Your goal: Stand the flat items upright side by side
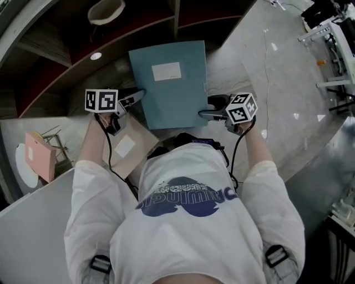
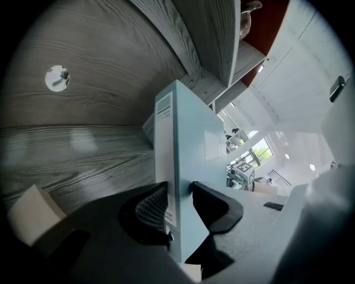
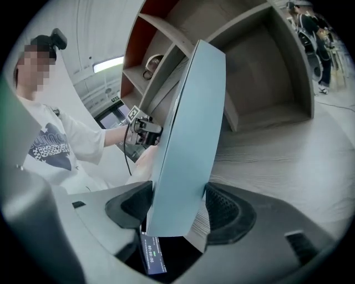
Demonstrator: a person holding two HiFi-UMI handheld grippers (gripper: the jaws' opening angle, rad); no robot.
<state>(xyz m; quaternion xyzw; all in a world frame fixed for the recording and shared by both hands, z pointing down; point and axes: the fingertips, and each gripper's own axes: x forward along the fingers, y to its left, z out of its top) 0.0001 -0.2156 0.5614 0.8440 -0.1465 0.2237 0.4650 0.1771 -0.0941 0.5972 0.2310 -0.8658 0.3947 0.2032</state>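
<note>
white t-shirt (image 1: 188, 211) with a dark blue print fills the bottom of head view; print not readable. far left: pink folder (image 1: 39, 156). tan folder (image 1: 128, 148) with a blank white label lies flat under the left gripper (image 1: 137, 96). bowl (image 1: 106, 11) sits up on the wooden shelf unit (image 1: 50, 50). left gripper is clamped on the spine edge of the blue-grey box file (image 1: 169, 83). file is held between both grippers in front of the shelves, cover tilted toward the camera. white label on cover, narrow spine label, text too small to read. right gripper (image 1: 206, 109) is clamped across the file's opposite edge. grey wood-grain surface (image 3: 288, 155) below, pale glossy floor (image 1: 288, 83) at right.
</note>
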